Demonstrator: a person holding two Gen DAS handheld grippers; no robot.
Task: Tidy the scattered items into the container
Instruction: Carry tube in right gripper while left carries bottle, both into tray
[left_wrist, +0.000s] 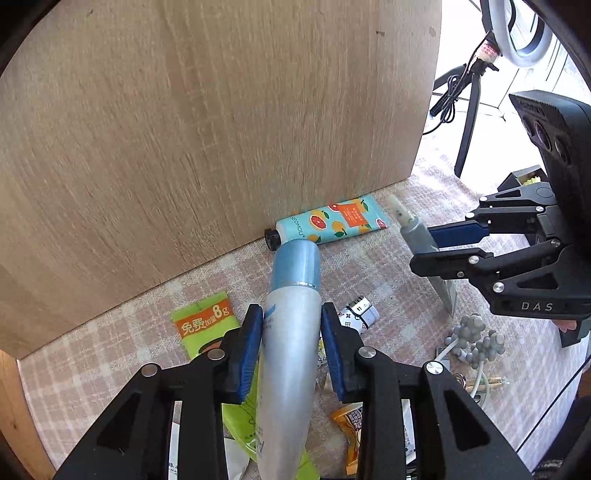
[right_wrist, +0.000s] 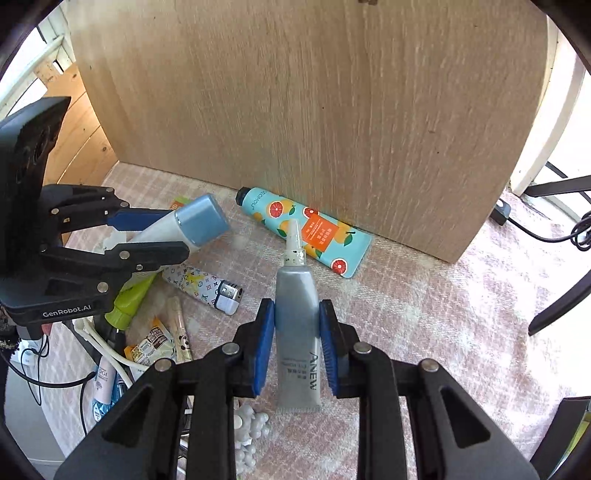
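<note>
Checked cloth (right_wrist: 424, 314) lies before a wood panel (right_wrist: 314, 110). Left gripper (left_wrist: 291, 332) clamps a blue-capped tube (left_wrist: 291, 314); right gripper (right_wrist: 297, 343) clamps a grey tube (right_wrist: 297, 332). Both look lifted; next, carry them to the container, perhaps the dark box (left_wrist: 517, 181) at two o'clock.

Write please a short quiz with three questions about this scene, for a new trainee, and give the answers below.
1. True or false: the left gripper is closed on a tube with a blue cap.
2. What lies against the foot of the wooden board?
A. a lighter
B. a fruit-print tube
C. a green sachet
3. Fill in: the right gripper holds a grey tube whose white nozzle points ____ the board.

Key
1. True; the jaws press on both its sides.
2. B; the patterned lighter lies further out on the checked cloth.
3. Toward.
</note>
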